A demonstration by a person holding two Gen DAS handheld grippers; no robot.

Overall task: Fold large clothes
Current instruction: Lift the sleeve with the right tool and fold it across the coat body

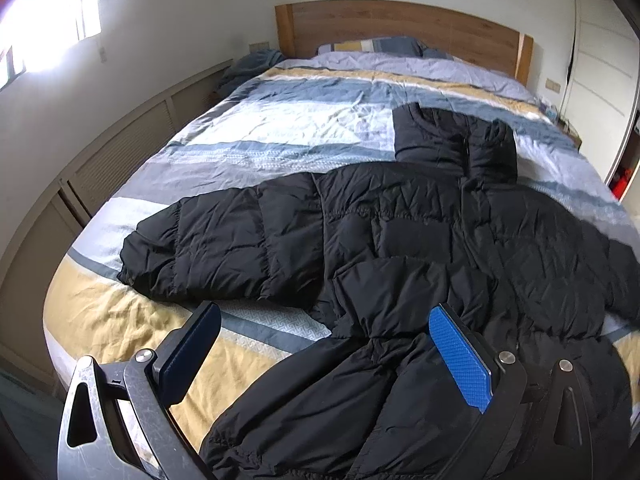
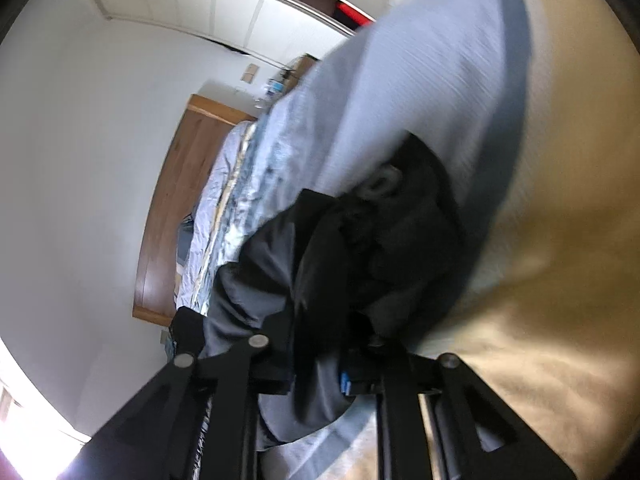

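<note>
black jacket, hood toward headboard

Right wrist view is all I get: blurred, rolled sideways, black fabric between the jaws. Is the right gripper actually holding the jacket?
Observer: Looks like it. The right gripper has its jaws shut on a bunch of the black puffer jacket.
Operator: Left gripper?
Observer: The left gripper has its jaws wide open above the jacket's near hem, gripping nothing.
Operator: How is the jacket lying?
Observer: Spread on the bed, one sleeve stretched out flat toward the left, hood toward the headboard.
</note>
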